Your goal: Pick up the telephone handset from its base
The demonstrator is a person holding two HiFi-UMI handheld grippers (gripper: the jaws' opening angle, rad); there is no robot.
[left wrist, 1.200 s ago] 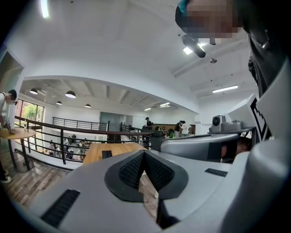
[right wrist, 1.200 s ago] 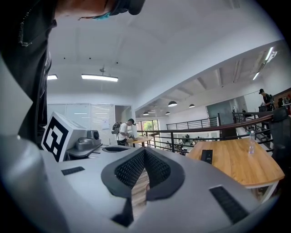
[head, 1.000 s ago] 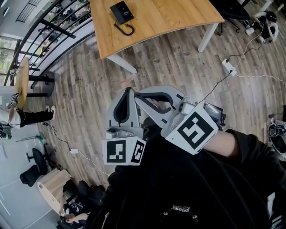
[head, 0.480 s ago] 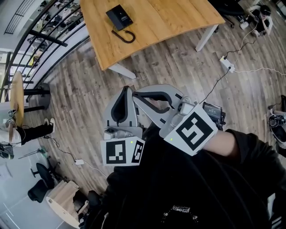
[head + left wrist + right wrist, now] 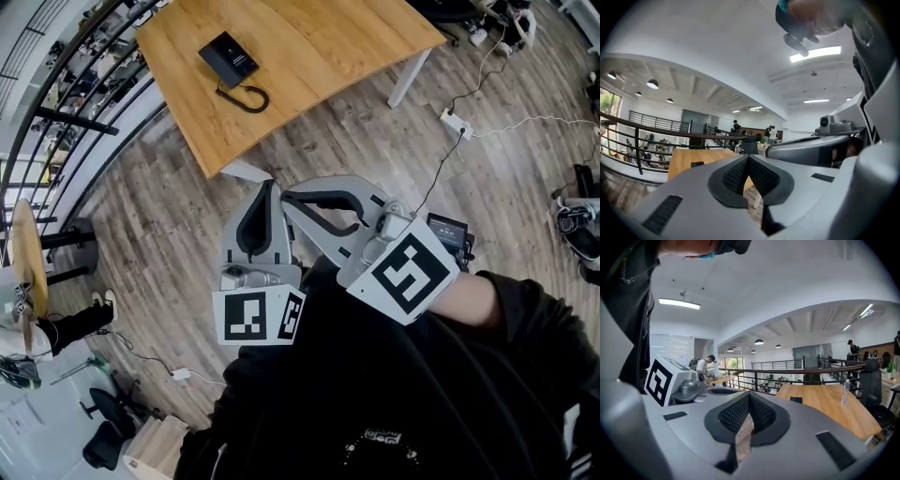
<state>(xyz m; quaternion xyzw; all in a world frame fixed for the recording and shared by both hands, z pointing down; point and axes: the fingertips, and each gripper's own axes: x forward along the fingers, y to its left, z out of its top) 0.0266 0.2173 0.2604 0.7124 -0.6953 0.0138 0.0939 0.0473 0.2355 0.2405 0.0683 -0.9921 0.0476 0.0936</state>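
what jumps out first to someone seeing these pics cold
Two grey grippers held side by side before the person's dark top dominate the head view; the left gripper and right gripper both have jaws shut on nothing. At the top of that view, a black telephone with a curled cord sits on a wooden table.

Clothing: black top (image 5: 394,384) with long sleeves.
Shells: left gripper (image 5: 268,187) and right gripper (image 5: 285,197), both grey.
Grip: black ribbed pads (image 5: 735,176).
Markings: white cubes (image 5: 258,317) with black squares.
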